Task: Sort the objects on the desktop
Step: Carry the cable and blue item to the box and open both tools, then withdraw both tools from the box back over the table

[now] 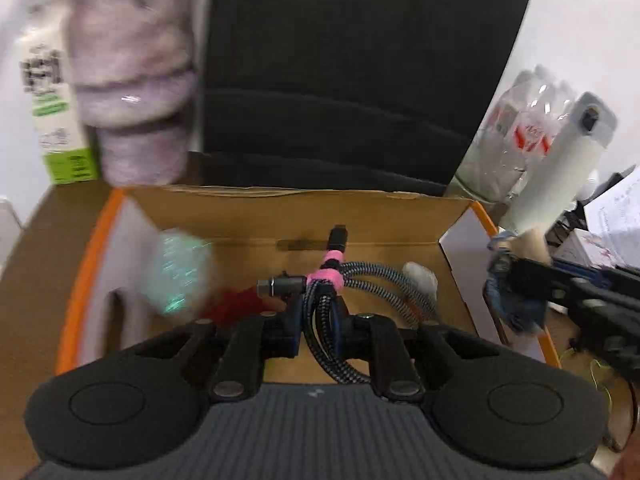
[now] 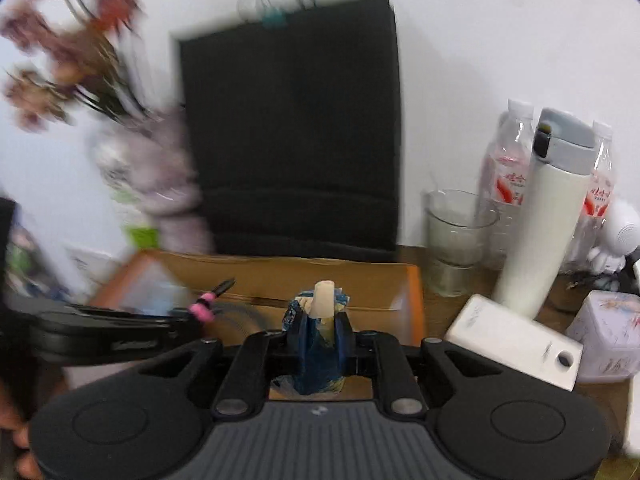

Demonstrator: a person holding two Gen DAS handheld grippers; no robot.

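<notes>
My left gripper [image 1: 319, 312] is shut on a coiled braided cable [image 1: 320, 320] tied with a pink band [image 1: 330, 272], held over an open cardboard box [image 1: 304, 208] with orange edges. Inside the box lie a blurred green packet [image 1: 176, 272], a red item [image 1: 236, 304] and a white item [image 1: 420, 276]. My right gripper [image 2: 322, 332] is shut on a blue-wrapped item with a cream tip [image 2: 324, 304], near the box's right side [image 2: 416, 296]. The right gripper shows in the left wrist view [image 1: 516, 280]; the left gripper shows in the right wrist view [image 2: 200, 312].
A black bag [image 2: 292, 120] stands behind the box. A pink vase with flowers [image 2: 160, 168] and a green-white carton [image 1: 52, 100] stand at left. At right are a white thermos [image 2: 548, 216], a glass [image 2: 456, 240], water bottles [image 2: 508, 160], a white power bank [image 2: 512, 340] and a tin [image 2: 608, 332].
</notes>
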